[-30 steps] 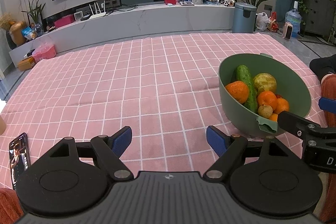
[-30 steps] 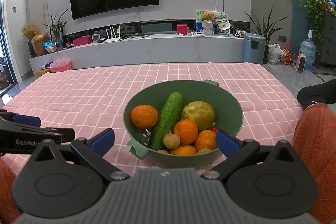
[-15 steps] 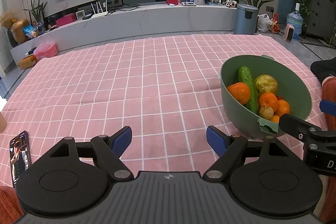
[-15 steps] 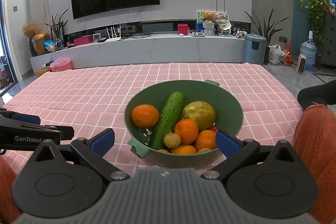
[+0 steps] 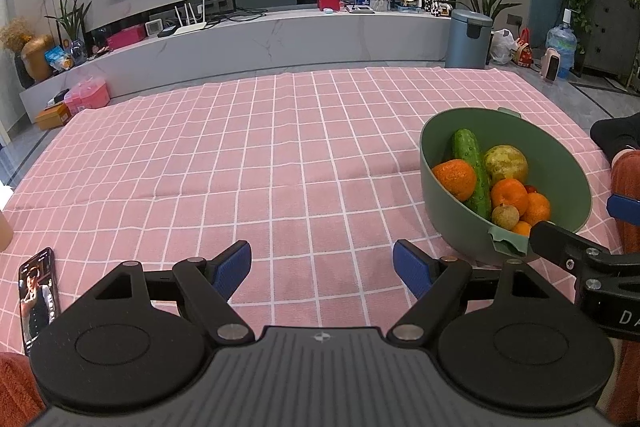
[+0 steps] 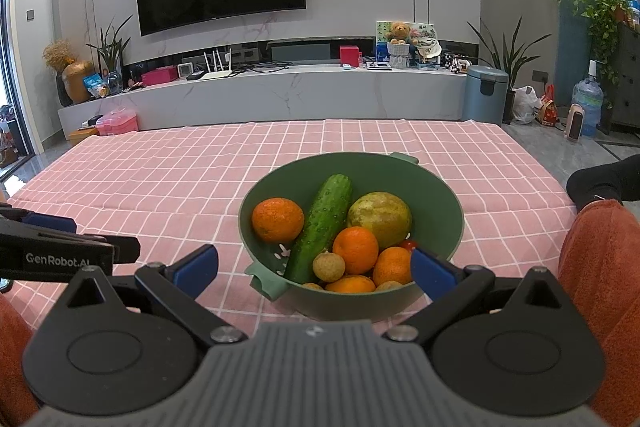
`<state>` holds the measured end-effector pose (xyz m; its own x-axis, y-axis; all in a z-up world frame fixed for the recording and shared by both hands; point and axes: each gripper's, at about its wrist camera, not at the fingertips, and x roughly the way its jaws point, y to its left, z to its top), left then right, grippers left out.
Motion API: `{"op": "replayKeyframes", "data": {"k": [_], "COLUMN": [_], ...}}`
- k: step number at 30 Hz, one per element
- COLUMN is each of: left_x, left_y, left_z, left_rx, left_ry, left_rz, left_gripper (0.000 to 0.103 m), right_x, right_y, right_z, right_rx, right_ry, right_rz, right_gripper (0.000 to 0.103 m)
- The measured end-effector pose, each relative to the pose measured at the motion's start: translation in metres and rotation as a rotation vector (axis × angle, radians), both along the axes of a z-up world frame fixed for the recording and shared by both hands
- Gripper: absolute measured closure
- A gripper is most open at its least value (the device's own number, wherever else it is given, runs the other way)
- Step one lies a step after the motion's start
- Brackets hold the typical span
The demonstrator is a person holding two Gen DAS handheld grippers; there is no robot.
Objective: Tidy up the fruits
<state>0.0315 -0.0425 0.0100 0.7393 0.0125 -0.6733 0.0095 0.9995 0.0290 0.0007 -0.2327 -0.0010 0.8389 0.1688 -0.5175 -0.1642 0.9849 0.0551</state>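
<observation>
Right in front of the right hand-held gripper sat the green bowl, close enough that its near rim sat between the two blue pads. Everything was piled inside it: a cucumber lying diagonal, a big tangerine to its left, a yellow-green round fruit to its right, then more small oranges and a brownish longan at the near side. Something red peeked out behind them, couldn't tell what.

Both tools were spread wide and carrying nothing. The left hand-held gripper pointed at bare pink checked tablecloth, with the bowl off to its right and a phone off to its left.

As for the step, honestly it read two ways: either the fruit was all gathered in the bowl and that was the finished look, or the pile was waiting to be sorted out onto the cloth. No fruit lay loose on the cloth in either view. If anything got picked from there, the near oranges were packed tight, so the pads would've needed room to slip around one.
</observation>
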Motion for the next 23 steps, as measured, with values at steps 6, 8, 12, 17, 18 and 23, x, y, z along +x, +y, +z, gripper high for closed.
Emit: {"op": "replayKeyframes", "data": {"k": [6,8,12,17,18,23], "left_x": [-0.0002,-0.0003,-0.0004,-0.0005,-0.0006,-0.001], "left_y": [-0.0004,-0.0004,-0.0005,-0.0008,-0.0008,0.0012], "left_z": [0.0007,0.0006,0.0015,0.0011,0.0011,0.0017], "left_rx": [0.0,0.0,0.0,0.0,0.0,-0.001], "left_ry": [0.0,-0.001,0.001,0.001,0.001,-0.007], "left_rz": [-0.002,-0.001,0.001,0.0,0.0,0.001], "left_gripper": [0.008,0.008,0.008,0.008,0.008,0.008], "right_x": [0.0,0.0,0.0001,-0.0003,-0.0003,-0.0013], "right_y": [0.0004,0.0004,0.0003,0.0,0.0001,-0.0001], "right_z": [-0.0001,-0.0001,-0.0002,-0.0006,-0.0006,-0.0016], "right_rx": [-0.001,0.0,0.0,0.0,-0.001,-0.003], "right_ry": [0.0,0.0,0.0,0.001,0.001,0.005], "right_rz": [0.001,0.0,0.0,0.001,0.001,0.002], "right_gripper": [0.005,0.005,0.005,0.005,0.005,0.005]}}
